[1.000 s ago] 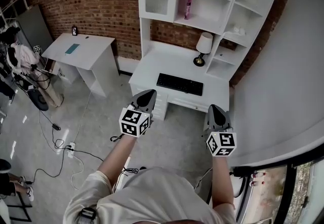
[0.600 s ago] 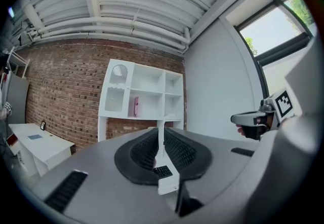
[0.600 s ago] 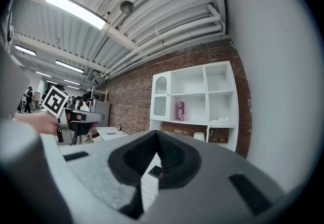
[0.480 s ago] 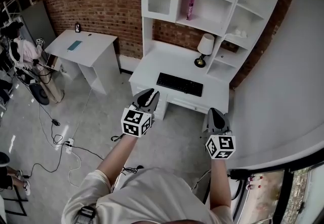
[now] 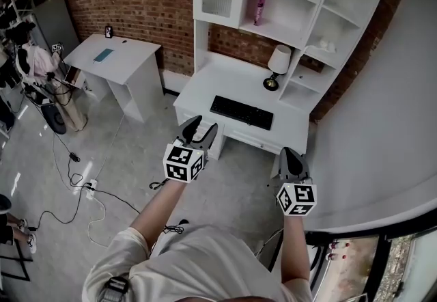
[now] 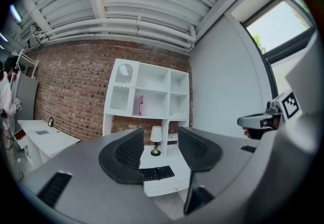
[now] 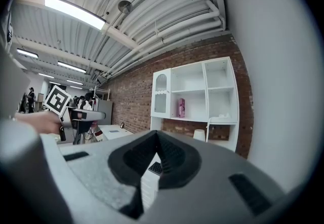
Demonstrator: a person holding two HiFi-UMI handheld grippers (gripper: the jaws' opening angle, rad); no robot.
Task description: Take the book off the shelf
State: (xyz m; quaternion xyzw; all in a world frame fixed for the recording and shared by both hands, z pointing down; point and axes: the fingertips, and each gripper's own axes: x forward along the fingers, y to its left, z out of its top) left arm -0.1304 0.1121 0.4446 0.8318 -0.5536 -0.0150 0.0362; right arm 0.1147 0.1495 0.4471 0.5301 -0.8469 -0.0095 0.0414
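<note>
**A:** What stands furthest left of the shelf?

**B:** A small table (image 5: 116, 65) against the brick wall (image 5: 136, 0), well apart from the shelf (image 5: 290, 3).

**A:** And the left gripper?

**B:** The left gripper (image 5: 199, 124) is held level in front of the shelf, over the floor just short of the table (image 5: 205, 85) that carries the shelf. Its jaws have just been opening and now stand wide apart. Nothing is between them. Through the gap, its own view shows only the far keyboard (image 5: 241, 113) and the lamp (image 5: 276, 65), both below the shelf's compartments.

**A:** Where is the book?

**B:** The book (image 5: 259, 7) is in the shelf's middle compartment, at that compartment's left side, just beside the glass-door section. It stands upright on its lower edge, so its long axis runs straight up and down. A narrow pink side faces the room, but I cannot tell whether that is the spine. Neither gripper is near it.

**A:** And to the right?

**B:** The right gripper (image 5: 290, 155) is also level and pointed toward the shelf, a little further back from it than the left one. Its pads are pressed together at the tips and hold nothing.
</note>
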